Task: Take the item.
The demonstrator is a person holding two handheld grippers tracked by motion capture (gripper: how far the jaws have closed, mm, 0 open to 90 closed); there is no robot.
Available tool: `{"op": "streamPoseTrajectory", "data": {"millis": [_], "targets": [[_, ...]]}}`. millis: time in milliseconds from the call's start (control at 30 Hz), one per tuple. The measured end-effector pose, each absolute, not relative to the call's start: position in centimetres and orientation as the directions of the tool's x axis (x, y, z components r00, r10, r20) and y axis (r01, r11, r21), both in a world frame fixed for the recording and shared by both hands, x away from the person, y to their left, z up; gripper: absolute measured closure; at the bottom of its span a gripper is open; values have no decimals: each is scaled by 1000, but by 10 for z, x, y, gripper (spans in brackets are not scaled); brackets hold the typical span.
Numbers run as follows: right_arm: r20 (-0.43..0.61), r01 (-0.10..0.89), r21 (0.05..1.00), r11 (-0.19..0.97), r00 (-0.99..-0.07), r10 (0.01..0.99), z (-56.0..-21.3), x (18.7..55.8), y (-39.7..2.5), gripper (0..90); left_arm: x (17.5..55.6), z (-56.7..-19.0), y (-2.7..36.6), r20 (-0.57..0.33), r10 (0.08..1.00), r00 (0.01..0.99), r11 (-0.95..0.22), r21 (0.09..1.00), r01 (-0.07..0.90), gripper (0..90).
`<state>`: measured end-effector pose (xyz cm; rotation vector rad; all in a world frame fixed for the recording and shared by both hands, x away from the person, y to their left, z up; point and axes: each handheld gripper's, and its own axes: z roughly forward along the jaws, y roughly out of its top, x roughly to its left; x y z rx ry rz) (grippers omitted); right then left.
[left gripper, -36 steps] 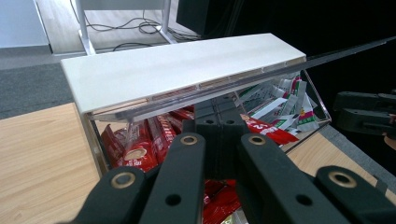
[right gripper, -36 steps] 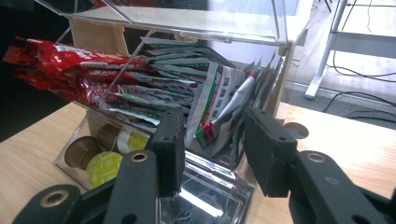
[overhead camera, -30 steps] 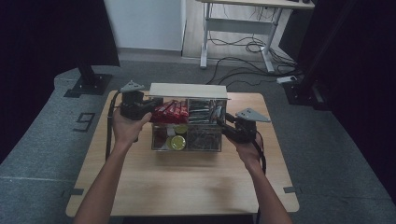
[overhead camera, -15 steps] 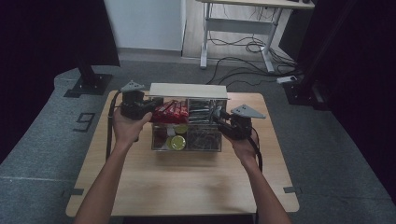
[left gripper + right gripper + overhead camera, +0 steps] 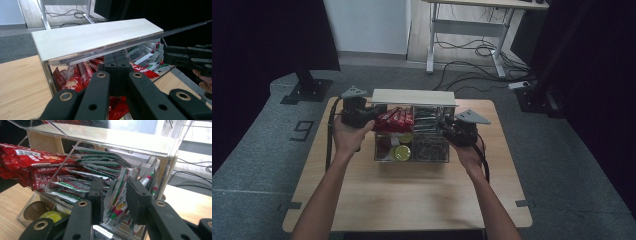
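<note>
In the right gripper view the right gripper (image 5: 114, 195) has its two black jaws apart, a bundle of green-and-white sachets (image 5: 117, 200) standing upright between them in the right-hand upper bay of a clear acrylic organiser box (image 5: 165, 177); the pads look close to the sachets on both sides, but whether they press on them cannot be told. More flat green-and-white sachets lie fanned behind the jaws, and red Nescafé stick packs (image 5: 37, 170) are piled in the bay beside them, behind a slanted clear divider. Below, in the lower tray, a brown capsule (image 5: 33, 211) and a yellow-lidded capsule (image 5: 51, 216) sit side by side. A clear hinged flap and a pale lid span the top of the box just above the jaws. In the left gripper view the left gripper (image 5: 117, 71) has its jaws pressed together with nothing between them, their tips pointing into the box's opening just over the red stick packs (image 5: 75, 77) and beneath the raised white lid (image 5: 95, 35). The other gripper shows at that view's right edge. From the high view the box (image 5: 412, 156) stands at the middle of the wooden table (image 5: 412, 200), the left hand (image 5: 347, 137) at its left end and the right hand (image 5: 469, 152) at its right front corner, forearms reaching in from the near edge.
</note>
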<state>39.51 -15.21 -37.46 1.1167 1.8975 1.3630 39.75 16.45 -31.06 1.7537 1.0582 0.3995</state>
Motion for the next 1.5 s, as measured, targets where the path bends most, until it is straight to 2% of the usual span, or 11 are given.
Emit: {"op": "streamPoseTrajectory", "data": {"millis": [233,767,1033,1500], "targets": [[-6,302,937,174,-486,874,-376,397,-147,704,398,-310,164,-201,802,562,-108,877,467,900],[-33,311,930,194,-456,889,-381,403,-144,759,397,-310,164,-201,801,563,-107,878,466,900],[1,330,929,166,-452,892,-384,405,-148,886,397,-310,164,-202,801,564,-106,879,465,900],[55,308,946,102,-462,885,-379,397,-157,898,398,-311,164,-202,801,564,-106,879,465,900]]}}
